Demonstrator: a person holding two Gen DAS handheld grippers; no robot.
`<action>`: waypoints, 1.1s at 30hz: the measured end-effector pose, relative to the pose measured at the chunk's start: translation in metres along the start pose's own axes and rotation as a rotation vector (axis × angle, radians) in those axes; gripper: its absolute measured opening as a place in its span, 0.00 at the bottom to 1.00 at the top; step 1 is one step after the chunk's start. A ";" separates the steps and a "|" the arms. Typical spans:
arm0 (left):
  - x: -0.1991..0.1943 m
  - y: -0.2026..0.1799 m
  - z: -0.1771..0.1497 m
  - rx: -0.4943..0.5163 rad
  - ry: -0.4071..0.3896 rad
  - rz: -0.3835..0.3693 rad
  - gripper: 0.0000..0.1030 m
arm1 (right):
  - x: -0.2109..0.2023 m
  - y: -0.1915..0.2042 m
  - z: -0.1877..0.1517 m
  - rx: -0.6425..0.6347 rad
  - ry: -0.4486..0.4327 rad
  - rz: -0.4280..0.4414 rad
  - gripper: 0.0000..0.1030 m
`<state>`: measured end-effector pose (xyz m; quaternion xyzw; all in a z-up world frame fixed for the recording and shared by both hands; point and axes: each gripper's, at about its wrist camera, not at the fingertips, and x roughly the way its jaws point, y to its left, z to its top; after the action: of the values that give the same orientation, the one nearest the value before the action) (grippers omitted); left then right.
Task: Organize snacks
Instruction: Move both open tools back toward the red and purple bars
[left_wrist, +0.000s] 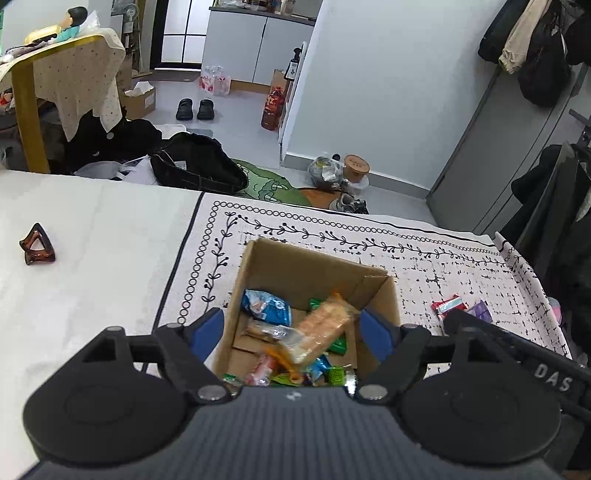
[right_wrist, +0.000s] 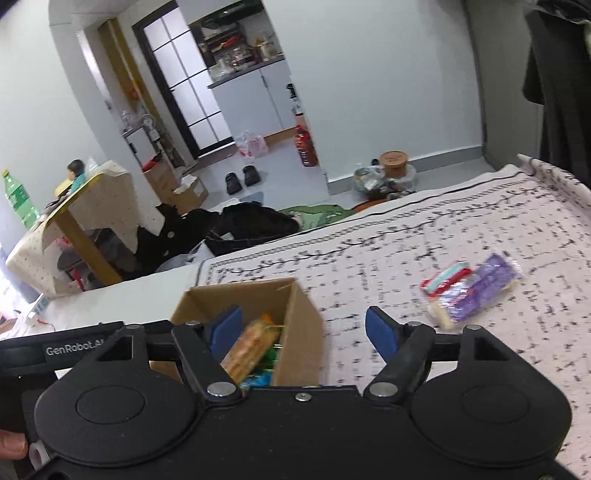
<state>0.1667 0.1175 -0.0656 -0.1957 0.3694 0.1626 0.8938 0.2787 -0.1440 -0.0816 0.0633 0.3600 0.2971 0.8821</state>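
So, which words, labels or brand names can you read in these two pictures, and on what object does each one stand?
"DAS": on the black body of the right gripper, seen from the left wrist view.
"GenRobot.AI", the last letters partly hidden: on the black body of the left gripper, seen from the right wrist view.
Print on the snack packets in the cardboard box and on the cloth: too blurred to read.

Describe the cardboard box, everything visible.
The open brown corrugated cardboard box stands upright on the white black-patterned cloth, top flaps open, one folded inward at its right corner. It is partly filled with loose wrapped snacks; a long orange cracker packet leans tilted on top. The open left claw hovers above it, the pictures showing no contact. The walls look plain and unprinted.
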 end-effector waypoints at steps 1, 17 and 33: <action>0.001 -0.002 0.000 0.004 0.000 -0.001 0.78 | -0.002 -0.005 0.001 0.006 0.002 -0.009 0.71; 0.009 -0.075 0.002 0.098 -0.027 -0.057 1.00 | -0.039 -0.089 0.018 0.047 -0.053 -0.131 0.85; 0.027 -0.136 -0.001 0.160 0.008 -0.121 1.00 | -0.059 -0.159 0.023 0.090 -0.081 -0.171 1.00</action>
<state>0.2435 0.0025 -0.0541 -0.1461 0.3723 0.0774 0.9133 0.3369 -0.3049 -0.0816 0.0837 0.3410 0.2013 0.9144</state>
